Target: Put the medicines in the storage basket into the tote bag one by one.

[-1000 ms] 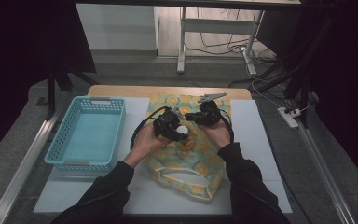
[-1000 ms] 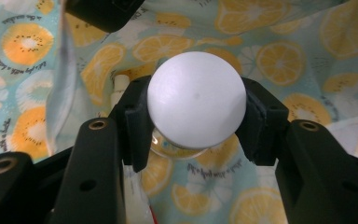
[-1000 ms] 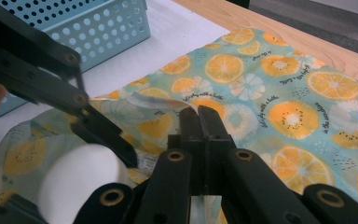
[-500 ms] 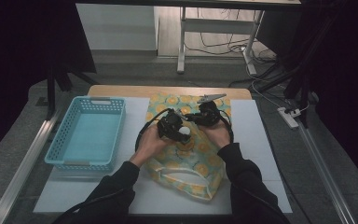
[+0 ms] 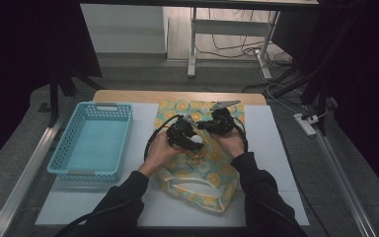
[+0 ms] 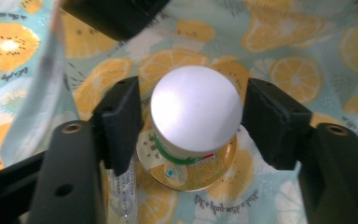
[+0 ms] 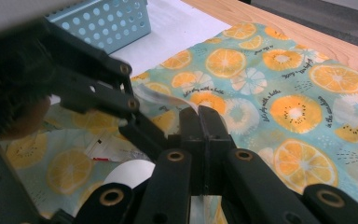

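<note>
Spreading across the middle of the white surface [image 5: 276, 148] lies the fruit-print bag [image 5: 197, 173], and everything else is best placed against it. Over the last second the two hands have drawn slightly closer over the bag's upper half, and the white-capped jar [image 6: 193, 119] has come to hang just above its mouth; my reading is that the jar is being lowered into the bag, so the packing step looks close to done. To the bag's left, well apart, sits the blue basket [image 5: 91, 143], with nothing visible inside it.

Above the bag's centre, the left claw [image 5: 190, 140] stands partly open around the jar: one jaw seems to touch the cap's side, the other stands just off it, so whether it truly bears the jar I cannot tell. At the bag's rim, just beside that claw, the right claw [image 7: 204, 126] is pressed fully together on a fold of the bag's edge, lifting it to hold the opening wide.
</note>
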